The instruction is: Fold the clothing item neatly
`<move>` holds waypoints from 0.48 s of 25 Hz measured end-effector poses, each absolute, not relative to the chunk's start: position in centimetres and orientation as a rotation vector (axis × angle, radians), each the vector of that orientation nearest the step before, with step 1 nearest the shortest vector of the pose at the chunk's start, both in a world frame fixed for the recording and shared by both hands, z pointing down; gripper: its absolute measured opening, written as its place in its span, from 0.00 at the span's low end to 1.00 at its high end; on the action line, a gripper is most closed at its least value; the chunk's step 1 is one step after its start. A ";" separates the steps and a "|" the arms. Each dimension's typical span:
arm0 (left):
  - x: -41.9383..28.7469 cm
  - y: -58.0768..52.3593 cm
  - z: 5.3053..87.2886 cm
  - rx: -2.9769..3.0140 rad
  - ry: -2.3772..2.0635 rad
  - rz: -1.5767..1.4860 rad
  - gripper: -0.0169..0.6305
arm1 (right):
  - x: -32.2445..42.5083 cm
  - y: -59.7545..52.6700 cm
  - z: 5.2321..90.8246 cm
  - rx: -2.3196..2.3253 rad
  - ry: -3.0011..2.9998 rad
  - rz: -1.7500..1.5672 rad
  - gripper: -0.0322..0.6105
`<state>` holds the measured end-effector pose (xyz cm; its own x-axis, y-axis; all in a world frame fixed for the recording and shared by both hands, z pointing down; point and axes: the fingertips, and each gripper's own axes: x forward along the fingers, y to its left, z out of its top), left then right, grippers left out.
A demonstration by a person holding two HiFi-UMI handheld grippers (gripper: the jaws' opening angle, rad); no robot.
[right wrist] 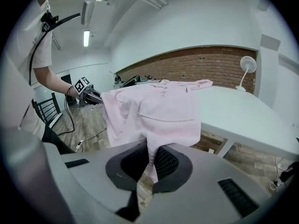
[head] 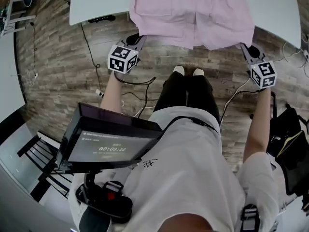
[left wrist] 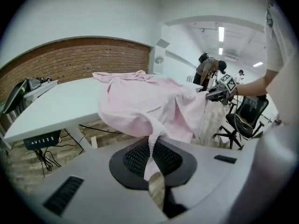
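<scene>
A pale pink shirt (head: 193,13) lies on the white table (head: 96,1), its lower hem hanging over the near edge. My left gripper (head: 136,38) is shut on the hem's left corner, and the pinched cloth (left wrist: 154,150) runs down between the jaws in the left gripper view. My right gripper (head: 247,50) is shut on the right corner, where a fold of the shirt (right wrist: 152,155) is clamped. Both grippers sit just below the table's edge, with the shirt (right wrist: 154,108) stretched between them. The fingertips are hidden by the fabric in the head view.
Cables (head: 89,47) trail over the wooden floor under the table. A black bag (head: 289,144) stands at the right, a dark chair (head: 41,156) at the left. A white fan (right wrist: 246,69) stands on the table's far end. Other people (left wrist: 208,71) work in the background.
</scene>
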<state>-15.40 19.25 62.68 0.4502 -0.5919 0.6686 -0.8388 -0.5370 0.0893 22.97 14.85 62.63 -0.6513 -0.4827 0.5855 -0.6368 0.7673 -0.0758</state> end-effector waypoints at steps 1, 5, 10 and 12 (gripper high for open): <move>-15.0 19.5 61.6 2.306 -1.202 0.814 0.05 | 22.9 15.1 61.6 0.834 -2.414 0.366 0.06; -14.0 20.6 58.0 2.317 -1.195 0.773 0.05 | 22.5 16.3 58.1 0.832 -2.417 0.357 0.06; -13.5 21.5 53.4 2.339 -1.207 0.727 0.05 | 21.9 17.5 53.9 0.865 -2.426 0.343 0.06; -13.7 21.4 51.3 2.359 -1.220 0.700 0.05 | 21.7 17.5 52.4 0.888 -2.431 0.334 0.06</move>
<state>-13.65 21.37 51.33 0.4953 -0.6356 0.5921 -0.8319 -0.5433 0.1127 21.72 17.52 52.39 -0.6460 -0.5250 0.5541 -0.6550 0.7540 -0.0493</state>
